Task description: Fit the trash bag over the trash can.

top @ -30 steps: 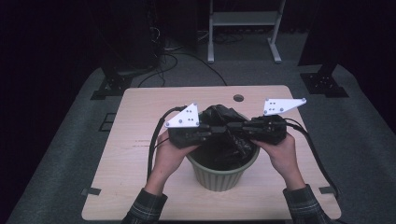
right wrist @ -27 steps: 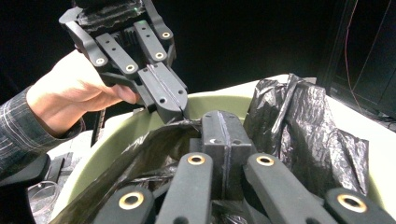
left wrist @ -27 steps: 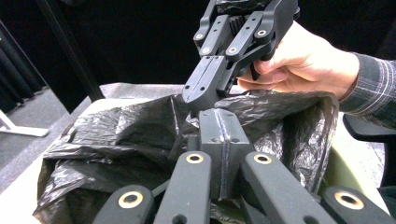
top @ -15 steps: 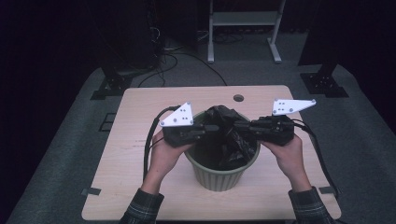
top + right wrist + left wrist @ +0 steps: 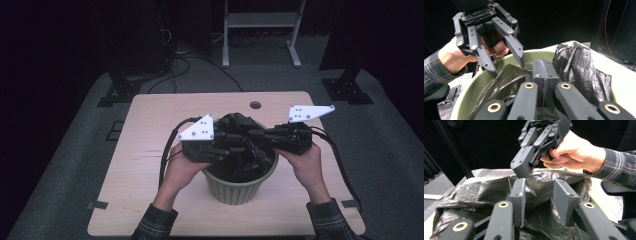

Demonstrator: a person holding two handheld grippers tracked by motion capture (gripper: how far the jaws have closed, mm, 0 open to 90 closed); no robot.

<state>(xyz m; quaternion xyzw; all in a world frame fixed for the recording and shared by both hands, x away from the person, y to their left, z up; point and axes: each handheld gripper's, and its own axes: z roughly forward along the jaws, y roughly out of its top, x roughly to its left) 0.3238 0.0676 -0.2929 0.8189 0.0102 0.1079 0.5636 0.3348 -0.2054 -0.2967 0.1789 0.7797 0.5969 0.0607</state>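
Near the front edge of the counter (image 5: 150, 125), midway along it, a green bin (image 5: 240, 186) stands upright, mouth facing up, with a black bag (image 5: 239, 150) heaped in and over it.

Left gripper (image 5: 227, 148): jaws have just been opening and now stand apart. In the left gripper view a hump of bag film (image 5: 536, 192) rises between the pads without being pressed, so the grip is released.

Right gripper (image 5: 254, 134): clenched. In the right gripper view its two pads (image 5: 544, 72) meet flat; whether a fold of film is pinched between them I cannot tell. Its tip rests on the crumpled film at the bin's middle.

Step in hand, as I judge it: lining the bin. The bag is inside but bunched, not yet spread over the rim (image 5: 499, 62).

Bag has no clear long axis; it is a crumpled mass, its loose edge standing up toward the far edge of the counter (image 5: 579, 62).

Next move likely calls for the left gripper to close on a free edge of film and draw it outward over the rim while the right holds the bag down.
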